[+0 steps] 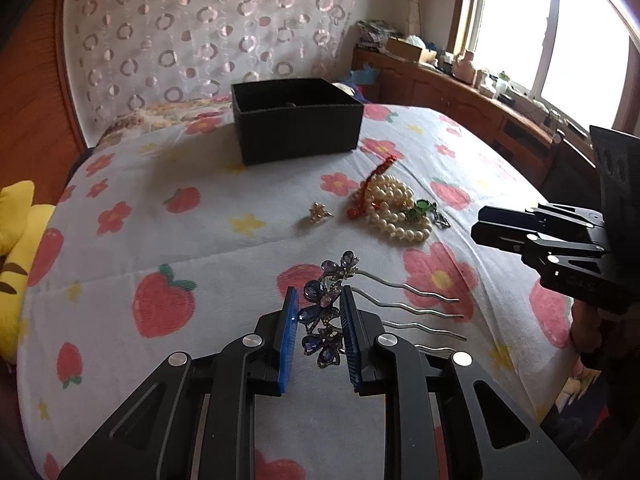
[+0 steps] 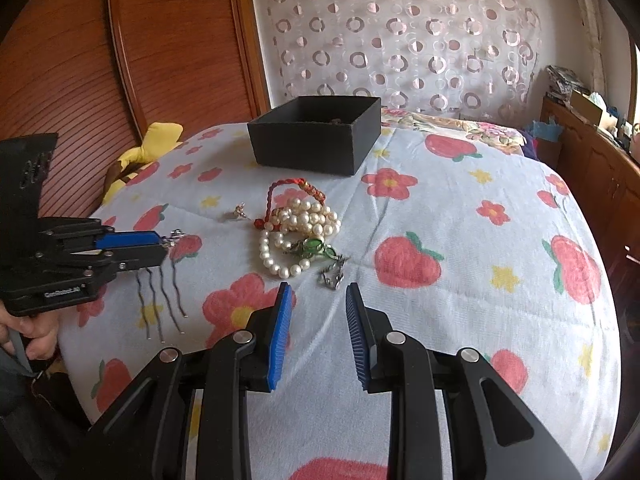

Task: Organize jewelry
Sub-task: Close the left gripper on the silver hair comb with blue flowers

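The left gripper [image 1: 319, 322] is clamped on the comb [image 1: 326, 312] by its jewelled head, prongs free above the bed [image 1: 200, 208]; it could twist loose before reaching the box [image 1: 296, 128]. The right gripper [image 2: 316, 332] hangs open and empty near the pearls [image 2: 296, 232].

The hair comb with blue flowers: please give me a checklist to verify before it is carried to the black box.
1. Left gripper closed on the hair comb at its flowers: ok.
2. Prongs free of the pearl necklace: ok, well apart.
3. Comb lifted clear of the bedspread: cannot tell.
4. Black box open on top: ok.
5. Room inside the box: cannot tell, only something small shows.
6. Right gripper out of the path: ok, open, off to the side.
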`<state>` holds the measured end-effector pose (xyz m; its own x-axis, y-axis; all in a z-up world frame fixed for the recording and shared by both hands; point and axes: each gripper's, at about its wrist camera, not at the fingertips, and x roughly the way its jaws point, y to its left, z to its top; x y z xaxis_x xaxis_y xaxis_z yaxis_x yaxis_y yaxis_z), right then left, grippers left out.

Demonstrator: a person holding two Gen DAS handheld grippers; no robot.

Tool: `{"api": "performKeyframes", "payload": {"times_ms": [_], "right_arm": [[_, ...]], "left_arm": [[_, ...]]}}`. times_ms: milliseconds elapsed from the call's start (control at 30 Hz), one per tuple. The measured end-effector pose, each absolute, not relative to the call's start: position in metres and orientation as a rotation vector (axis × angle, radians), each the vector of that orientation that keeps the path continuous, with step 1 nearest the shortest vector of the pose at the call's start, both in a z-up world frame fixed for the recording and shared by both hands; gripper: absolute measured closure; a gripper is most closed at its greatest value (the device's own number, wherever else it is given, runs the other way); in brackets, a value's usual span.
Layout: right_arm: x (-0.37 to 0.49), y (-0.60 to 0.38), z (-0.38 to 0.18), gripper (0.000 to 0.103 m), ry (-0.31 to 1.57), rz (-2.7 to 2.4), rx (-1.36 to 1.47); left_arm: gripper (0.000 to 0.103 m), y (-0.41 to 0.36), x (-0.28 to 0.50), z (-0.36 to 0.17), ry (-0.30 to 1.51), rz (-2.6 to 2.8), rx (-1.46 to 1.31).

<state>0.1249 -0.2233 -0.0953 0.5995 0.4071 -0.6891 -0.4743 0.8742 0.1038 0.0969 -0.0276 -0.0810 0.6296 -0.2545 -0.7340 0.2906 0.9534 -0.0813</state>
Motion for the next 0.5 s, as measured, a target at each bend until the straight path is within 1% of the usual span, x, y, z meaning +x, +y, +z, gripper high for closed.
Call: {"api": "performKeyframes", "payload": {"times_ms": [267, 300, 367, 500], "right_arm": [[0.147, -0.201, -0.075, 0.072, 0.757, 0.541, -0.135], [0.151, -0.196, -0.074, 0.069, 0.757, 0.545, -0.139], [0.160, -0.187, -0.072, 0.060, 0.761, 0.556, -0.145], [0.174, -0.172, -0.074, 0.054, 0.779, 0.560, -0.154]], "left_arm": [[0.083, -0.012, 0.091, -0.069, 0.786, -0.292, 0.013], [0.083, -0.010, 0.090, -0.067, 0.781, -0.289, 0.011], [0.083, -0.007, 0.089, -0.065, 0.770, -0.280, 0.010], [0.083, -0.001, 0.087, -0.060, 0.754, -0.271, 0.000]]}}
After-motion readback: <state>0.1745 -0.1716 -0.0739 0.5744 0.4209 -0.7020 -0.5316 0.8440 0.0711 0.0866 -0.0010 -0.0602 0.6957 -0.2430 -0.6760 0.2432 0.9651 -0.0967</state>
